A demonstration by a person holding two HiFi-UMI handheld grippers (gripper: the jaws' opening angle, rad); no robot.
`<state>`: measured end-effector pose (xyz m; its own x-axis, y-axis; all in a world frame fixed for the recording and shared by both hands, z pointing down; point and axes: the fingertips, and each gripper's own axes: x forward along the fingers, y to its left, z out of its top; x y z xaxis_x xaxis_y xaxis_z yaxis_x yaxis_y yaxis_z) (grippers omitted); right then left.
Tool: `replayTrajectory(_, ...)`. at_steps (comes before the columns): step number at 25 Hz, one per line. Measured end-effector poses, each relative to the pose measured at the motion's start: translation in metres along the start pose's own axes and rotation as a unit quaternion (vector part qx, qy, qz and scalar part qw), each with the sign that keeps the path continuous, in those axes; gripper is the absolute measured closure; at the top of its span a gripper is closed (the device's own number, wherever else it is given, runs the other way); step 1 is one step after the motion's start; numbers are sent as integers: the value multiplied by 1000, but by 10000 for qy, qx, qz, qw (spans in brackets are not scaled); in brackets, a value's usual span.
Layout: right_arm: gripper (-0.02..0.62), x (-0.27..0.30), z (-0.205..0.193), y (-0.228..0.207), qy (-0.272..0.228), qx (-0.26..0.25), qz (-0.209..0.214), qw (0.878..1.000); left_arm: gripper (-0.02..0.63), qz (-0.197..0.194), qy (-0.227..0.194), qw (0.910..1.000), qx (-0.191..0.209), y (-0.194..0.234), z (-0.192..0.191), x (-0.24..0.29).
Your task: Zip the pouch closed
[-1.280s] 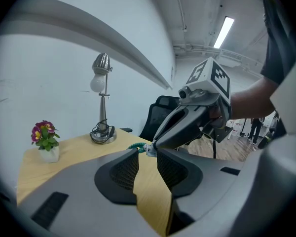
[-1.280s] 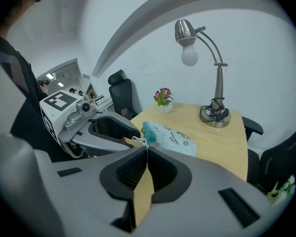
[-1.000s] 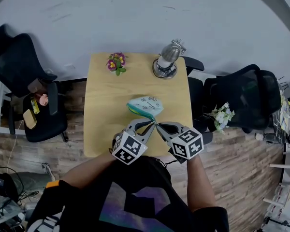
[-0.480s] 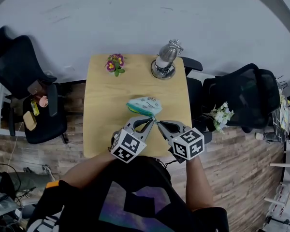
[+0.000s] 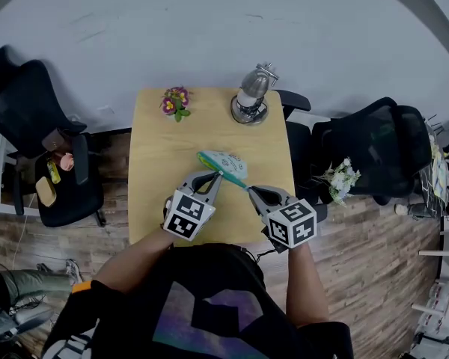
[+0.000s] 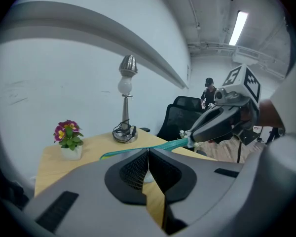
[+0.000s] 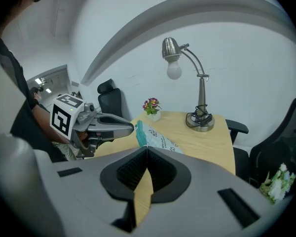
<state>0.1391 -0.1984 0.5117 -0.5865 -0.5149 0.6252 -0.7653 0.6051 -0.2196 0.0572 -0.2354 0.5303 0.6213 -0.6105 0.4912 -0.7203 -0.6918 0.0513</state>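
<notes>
Grey left gripper (image 5: 218, 175), right gripper (image 5: 248, 190) — black tee (image 5: 209, 305), perhaps purple-printed

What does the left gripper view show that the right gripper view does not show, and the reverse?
Only the left gripper view: the right gripper, with its marker cube, pinching one end of the pouch. Only the right gripper view: the left gripper at the other end of the pouch, and white flowers beside a chair. Both: pouch, lamp, potted flower, wooden table.
</notes>
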Motion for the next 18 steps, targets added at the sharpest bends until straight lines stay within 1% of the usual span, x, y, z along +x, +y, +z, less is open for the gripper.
replayTrajectory(6, 575, -10, -10, -20, 7, 214, -315, 9993, 592, 431, 245, 9987, -134, 44, -20, 2)
replayTrajectory(8, 575, -11, -14, -22, 18, 265, -369, 9990, 591, 495, 324, 9980, -220, 54, -27, 2)
replayTrajectory(12, 575, -8, -22, -21, 123, 175, -516, 9984, 592, 470, 435, 9977, -216, 52, -32, 3)
replayTrajectory(15, 574, -3, -28, -18, 150, 185, -600, 9979, 591, 400, 425, 9973, -450, 48, -31, 2)
replayTrajectory(18, 571, 3, -35, -13, 202, 193, -638, 9976, 591, 292, 387, 9957, -795, 42, -28, -3)
